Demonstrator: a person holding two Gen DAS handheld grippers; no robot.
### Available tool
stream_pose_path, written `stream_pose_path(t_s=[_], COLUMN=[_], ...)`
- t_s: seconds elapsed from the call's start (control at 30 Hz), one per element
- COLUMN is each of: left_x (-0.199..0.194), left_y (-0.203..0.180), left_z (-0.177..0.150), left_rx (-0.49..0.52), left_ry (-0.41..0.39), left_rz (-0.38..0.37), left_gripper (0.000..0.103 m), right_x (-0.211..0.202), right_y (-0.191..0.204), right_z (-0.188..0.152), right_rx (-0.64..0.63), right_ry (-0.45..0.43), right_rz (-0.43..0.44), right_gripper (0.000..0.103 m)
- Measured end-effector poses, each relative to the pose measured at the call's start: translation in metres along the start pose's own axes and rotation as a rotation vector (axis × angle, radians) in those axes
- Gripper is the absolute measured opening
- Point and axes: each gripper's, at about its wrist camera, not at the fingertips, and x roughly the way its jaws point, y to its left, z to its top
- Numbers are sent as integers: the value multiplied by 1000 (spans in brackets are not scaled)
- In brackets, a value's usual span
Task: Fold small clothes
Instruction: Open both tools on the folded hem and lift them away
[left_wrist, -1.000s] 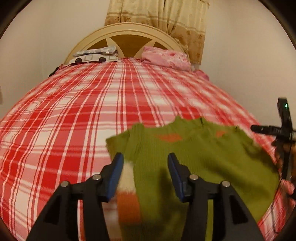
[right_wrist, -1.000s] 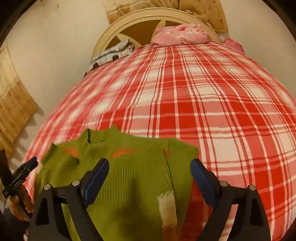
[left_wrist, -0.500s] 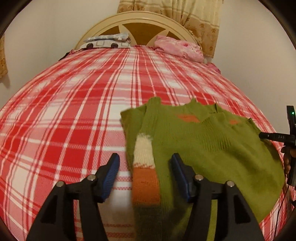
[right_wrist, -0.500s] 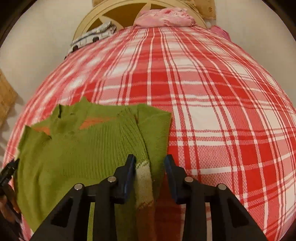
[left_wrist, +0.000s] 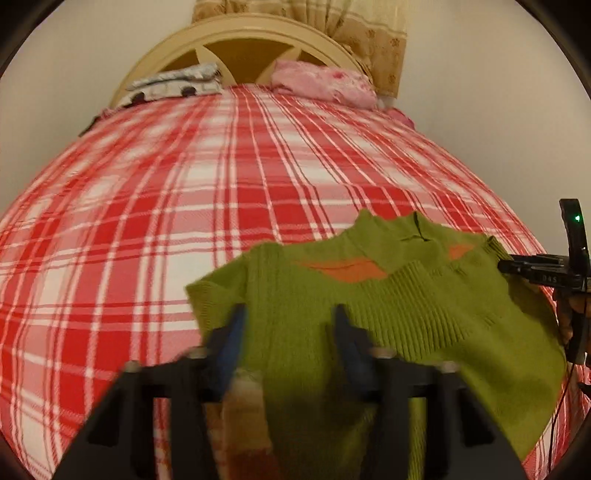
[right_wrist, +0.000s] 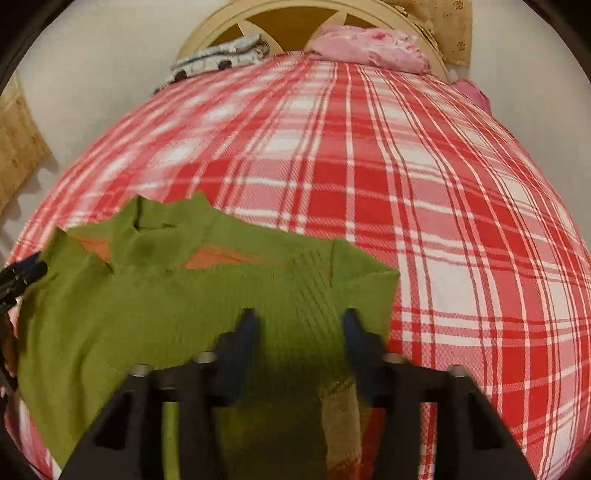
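A green knit sweater (left_wrist: 406, 306) with orange patches near the collar lies flat on the red plaid bedspread (left_wrist: 147, 221), collar away from me. My left gripper (left_wrist: 286, 325) hangs over its left side. Its blurred jaws are closing with green knit between them, still a wide gap apart. The cream-and-orange cuff (left_wrist: 243, 406) lies under the left finger. My right gripper (right_wrist: 297, 325) hovers over the sweater (right_wrist: 166, 302) at its right side, jaws closing around ribbed knit with a gap showing. The other cuff (right_wrist: 340, 417) lies below its right finger.
A cream headboard (left_wrist: 243, 40) stands at the far end with a folded white patterned cloth (left_wrist: 173, 83) and a pink cloth (left_wrist: 325, 83) before it. A beige curtain (left_wrist: 369, 37) hangs behind. Pale walls flank the bed. The right gripper's black body (left_wrist: 546, 273) shows at the sweater's right edge.
Both grippers moved in over the sweater's body, so each cuff now sits beside a finger instead of between the fingers. The right jaws narrowed from wide.
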Motion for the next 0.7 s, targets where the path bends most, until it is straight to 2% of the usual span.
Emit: stream_pose_path(t_s=[0.03,0.07,0.17,0.3,0.43,0.5,0.57,0.7], left_x=[0,-3,-16,-25,-14,-19,-29,-52], left_y=[1,2,6,24,30,34,39,38], left_z=[0,0,1,6,4,1,0,5], left_rx=[3,-1,-15,-103,-130,-149,-175,-155], left_ry=[2,-18,-87,-143,-115,-150,-184,-280], left_rz=[-5,-14,-14,5,27,43,30,29], left_gripper=[4,6,5,5,5,5,2,2], right_x=[0,-1,-18,-43,-31,-22,-20,-49], right_y=[-1,-2,1,0,-12,-16,-20,-15], right_z=[-1,-1,-1,10,18,17,12,6], right_rx=[-2,-3,-26,-4,62,81,107,98], right_ry=[-4,-11,-83,-184,-179,-165,-176,-283], right_rz=[-2,3,-3,-21,-69,-76,-98,-73], right_gripper=[16,6,4,3,3,3,3,3])
